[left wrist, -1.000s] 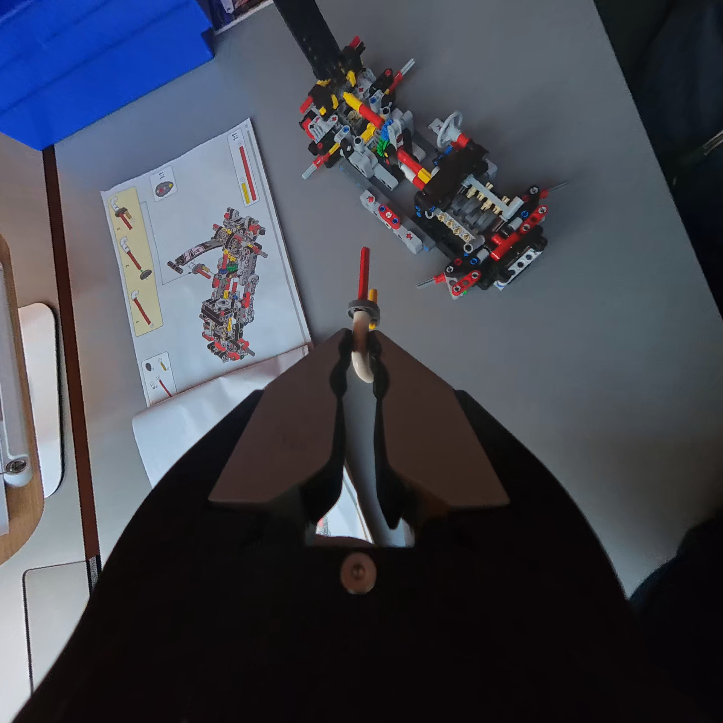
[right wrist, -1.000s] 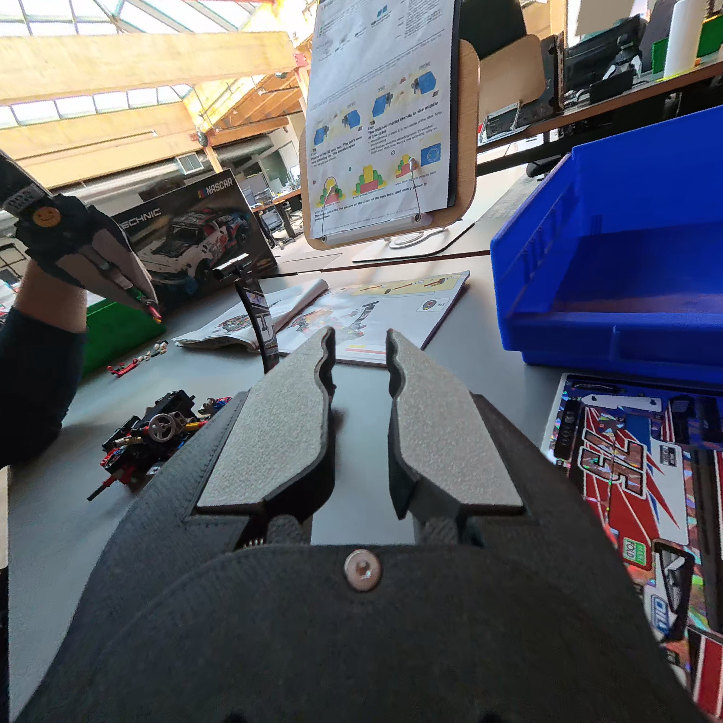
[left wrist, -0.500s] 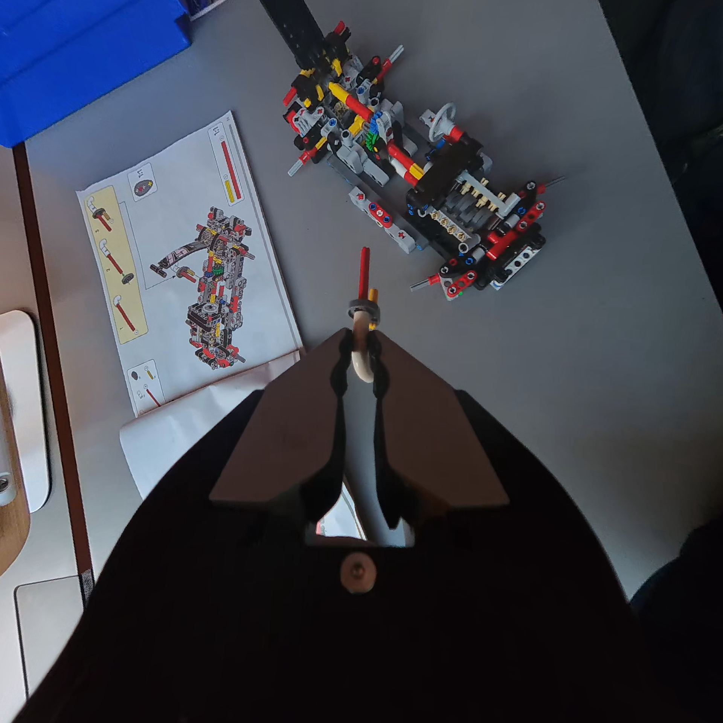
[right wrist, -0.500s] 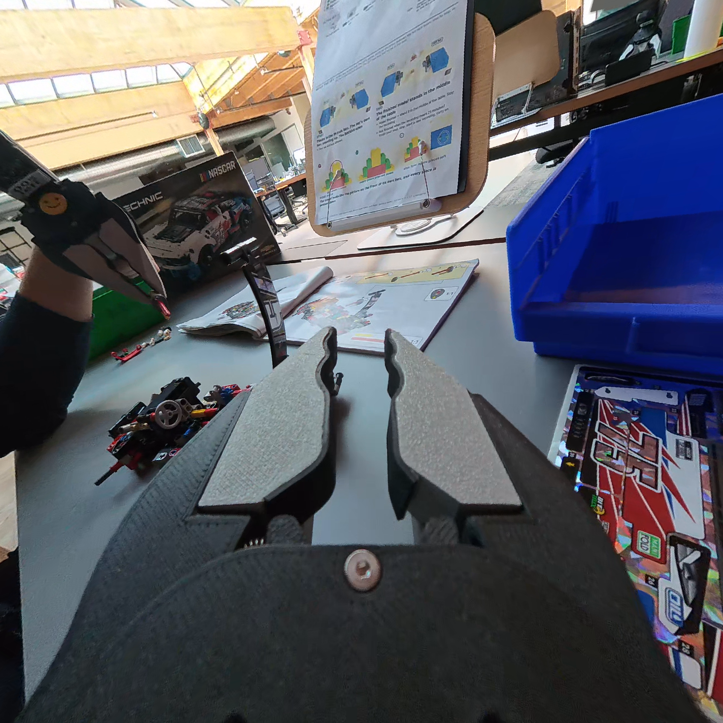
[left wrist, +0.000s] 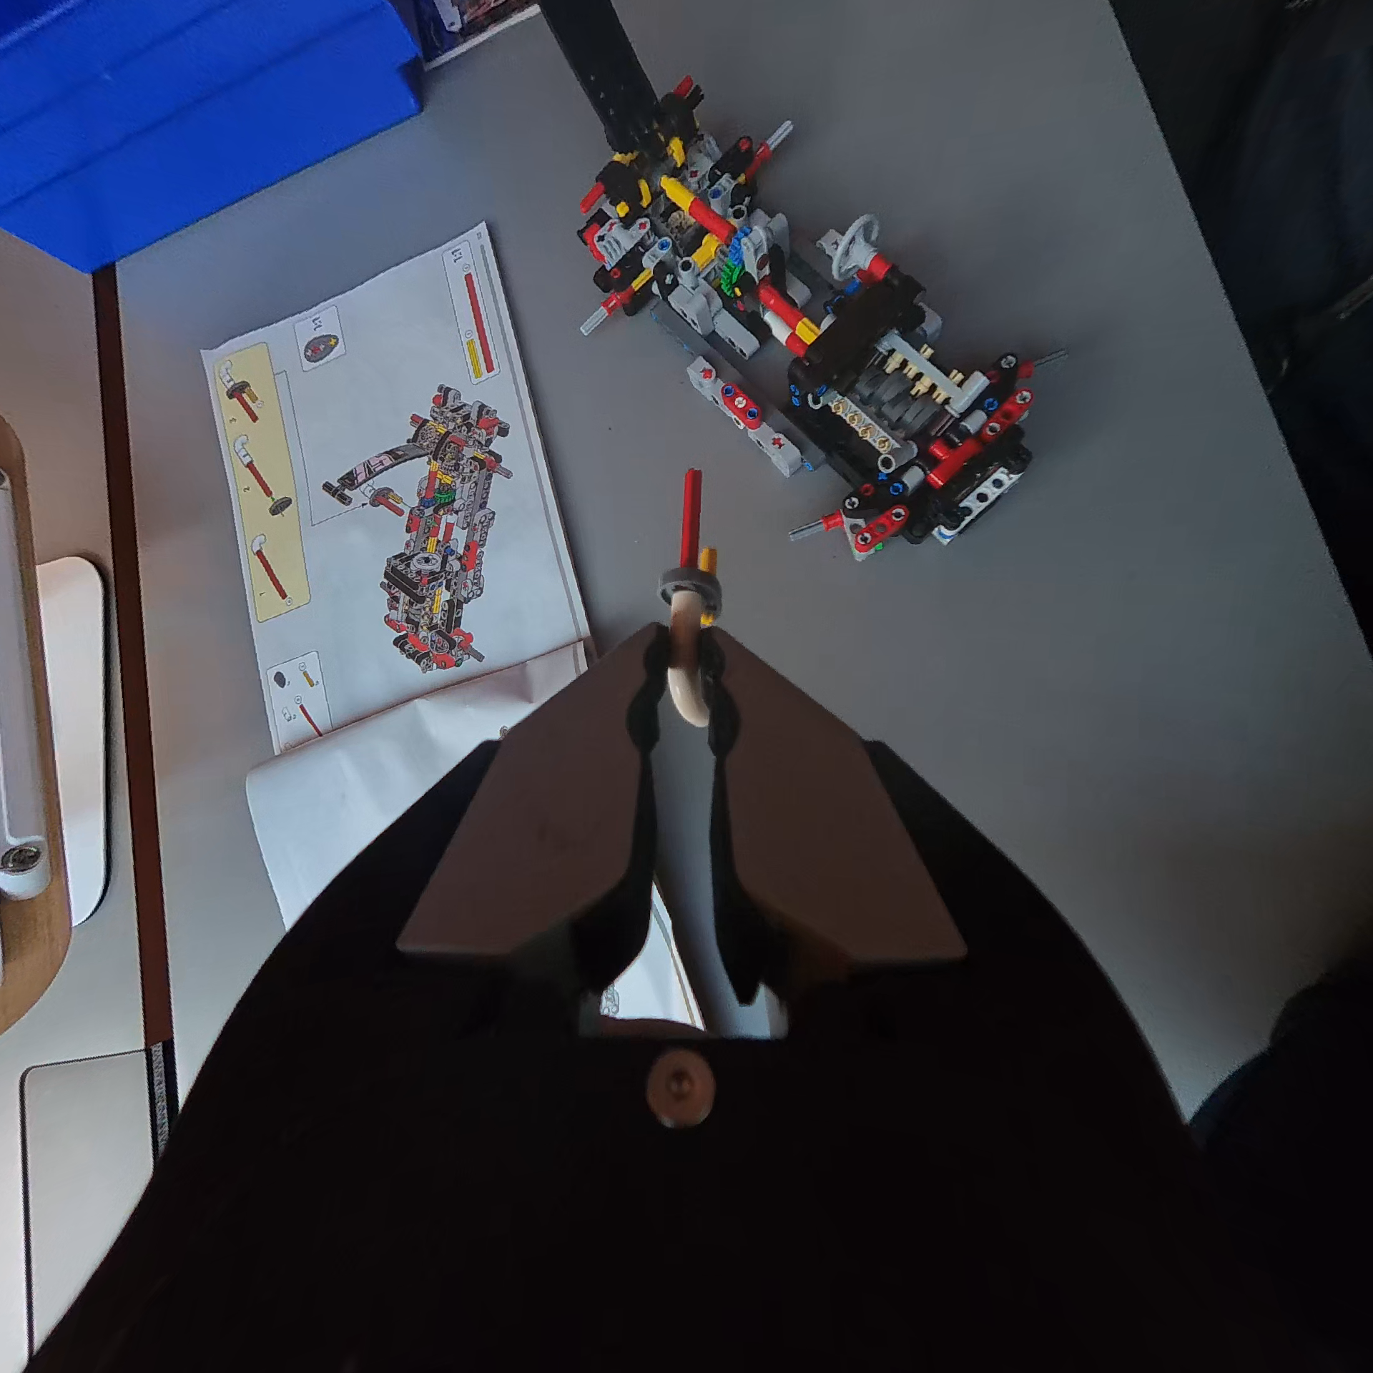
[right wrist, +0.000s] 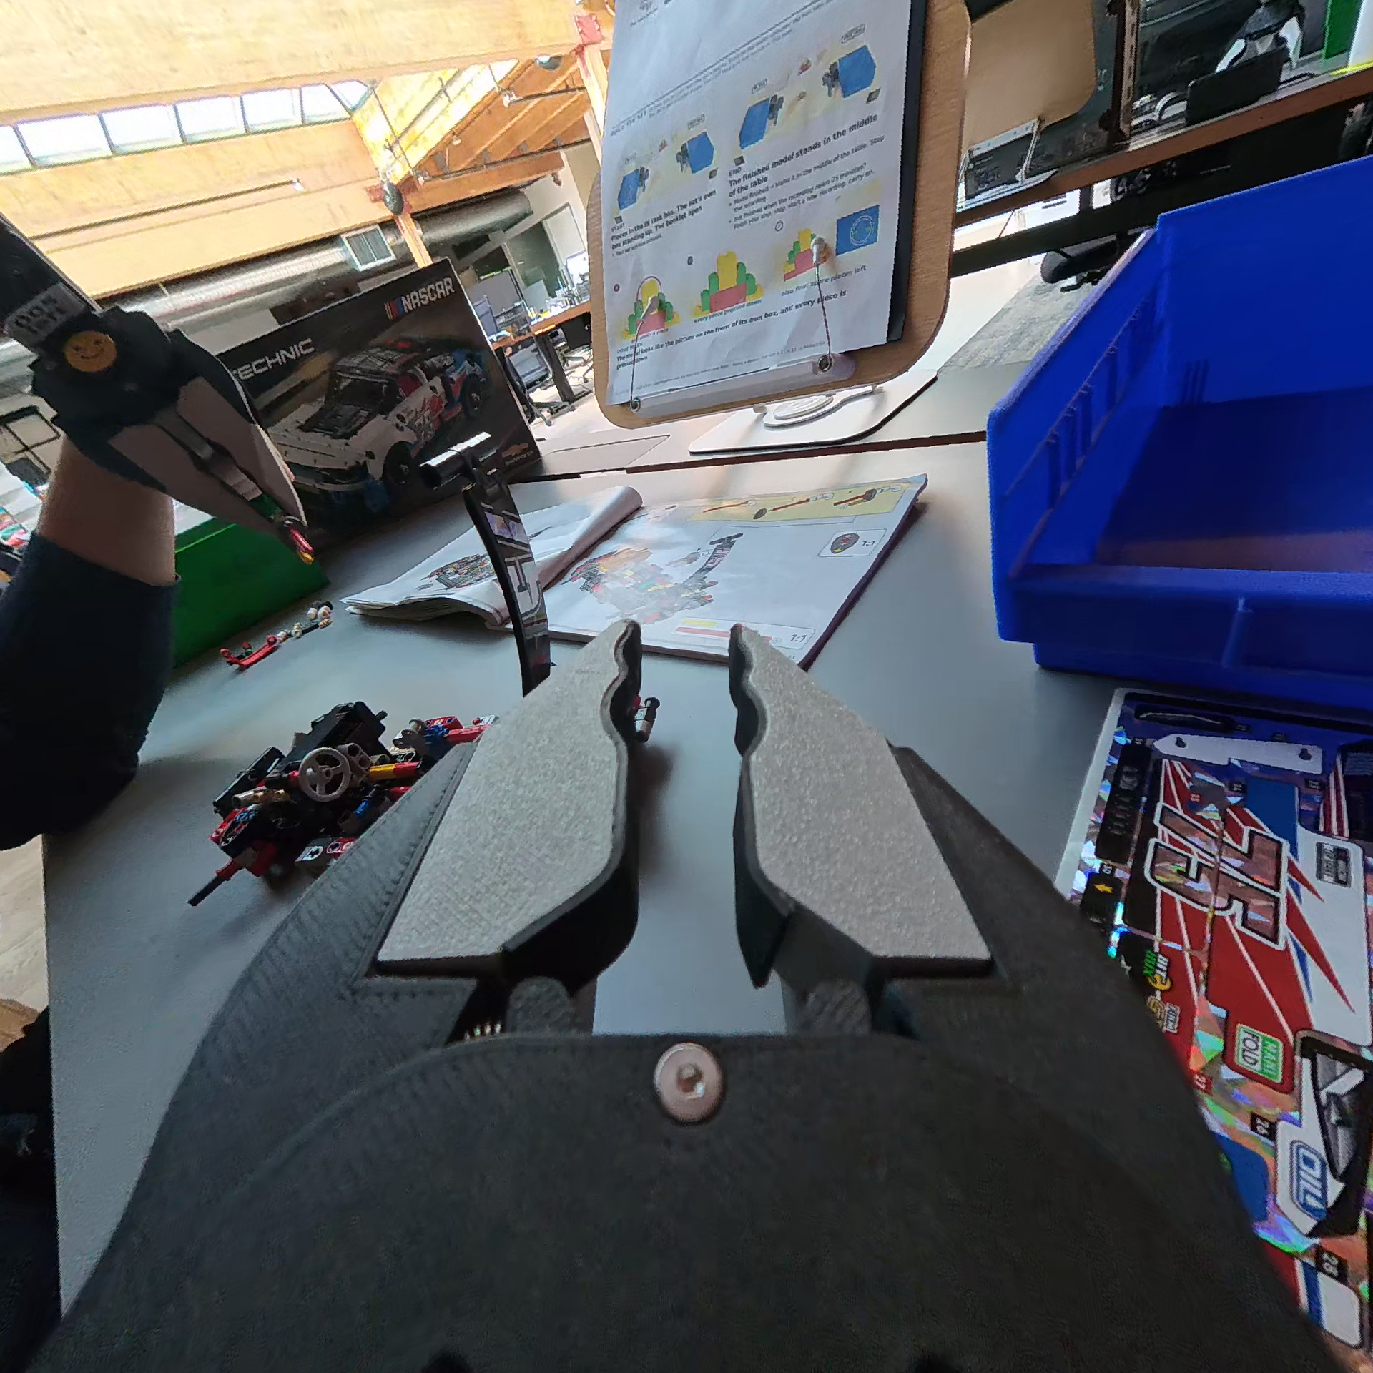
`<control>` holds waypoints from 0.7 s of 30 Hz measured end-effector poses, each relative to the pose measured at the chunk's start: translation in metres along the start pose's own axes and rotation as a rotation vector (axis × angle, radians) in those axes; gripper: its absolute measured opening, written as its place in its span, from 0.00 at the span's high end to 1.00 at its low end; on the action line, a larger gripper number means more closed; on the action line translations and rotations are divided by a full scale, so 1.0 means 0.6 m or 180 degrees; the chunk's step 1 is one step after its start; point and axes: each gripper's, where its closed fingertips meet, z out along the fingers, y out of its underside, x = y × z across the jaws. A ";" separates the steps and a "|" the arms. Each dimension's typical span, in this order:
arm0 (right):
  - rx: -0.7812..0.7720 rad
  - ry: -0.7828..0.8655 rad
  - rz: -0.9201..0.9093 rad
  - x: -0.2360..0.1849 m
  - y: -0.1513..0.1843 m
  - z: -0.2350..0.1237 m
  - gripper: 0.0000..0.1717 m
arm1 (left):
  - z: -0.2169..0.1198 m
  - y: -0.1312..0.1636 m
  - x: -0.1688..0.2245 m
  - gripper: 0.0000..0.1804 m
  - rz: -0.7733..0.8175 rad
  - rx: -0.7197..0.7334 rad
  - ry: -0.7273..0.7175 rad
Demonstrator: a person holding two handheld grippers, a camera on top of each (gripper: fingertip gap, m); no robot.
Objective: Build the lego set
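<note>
Keep your left gripper pinching the little white bent piece with its red stick above the grey table, near the toy car frame, while your right gripper stays spread and empty.

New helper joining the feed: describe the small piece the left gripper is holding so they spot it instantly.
Start at the open instruction booklet on the grey table. Right of it, the left gripper pinches a small subassembly: cream curved tube, grey ring, red axle, the only piece held above the table.
</note>
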 end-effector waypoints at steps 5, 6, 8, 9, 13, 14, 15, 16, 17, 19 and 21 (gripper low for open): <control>0.0004 -0.0017 0.0038 0.001 0.000 0.000 0.88 | 0.002 0.004 -0.004 0.97 -0.0017 -0.0016 0.0016; 0.0003 -0.0017 0.0040 0.001 0.000 0.000 0.88 | 0.002 0.005 -0.005 0.98 -0.0021 -0.0021 0.0014; 0.0010 -0.0017 0.0036 0.001 0.000 -0.001 0.88 | 0.003 0.006 -0.006 0.97 -0.0026 -0.0030 0.0019; 0.0010 -0.0018 0.0035 0.001 -0.001 -0.001 0.88 | 0.004 0.006 -0.006 0.98 -0.0027 -0.0030 0.0021; 0.0014 -0.0024 0.0022 0.000 -0.001 -0.001 0.88 | 0.009 0.004 -0.002 0.97 -0.0009 -0.0053 0.0037; 0.0020 -0.0026 0.0020 -0.001 -0.001 -0.002 0.89 | 0.011 0.003 -0.001 0.98 -0.0001 -0.0061 0.0046; 0.0024 -0.0028 0.0019 -0.001 -0.001 -0.002 0.89 | 0.013 0.003 0.001 0.98 0.0005 -0.0071 0.0055; 0.0023 -0.0030 0.0018 -0.002 -0.001 -0.002 0.88 | 0.015 0.003 0.002 0.98 0.0011 -0.0094 0.0069; 0.0020 -0.0030 0.0016 -0.002 -0.001 -0.002 0.89 | 0.019 0.005 0.003 0.98 0.0019 -0.0120 0.0084; 0.0015 -0.0027 0.0010 -0.002 -0.001 -0.002 0.88 | 0.027 0.008 0.002 0.98 0.0017 -0.0140 0.0126; 0.0019 -0.0026 0.0009 -0.002 -0.001 -0.002 0.89 | 0.034 0.009 0.004 0.98 -0.0013 -0.0140 0.0194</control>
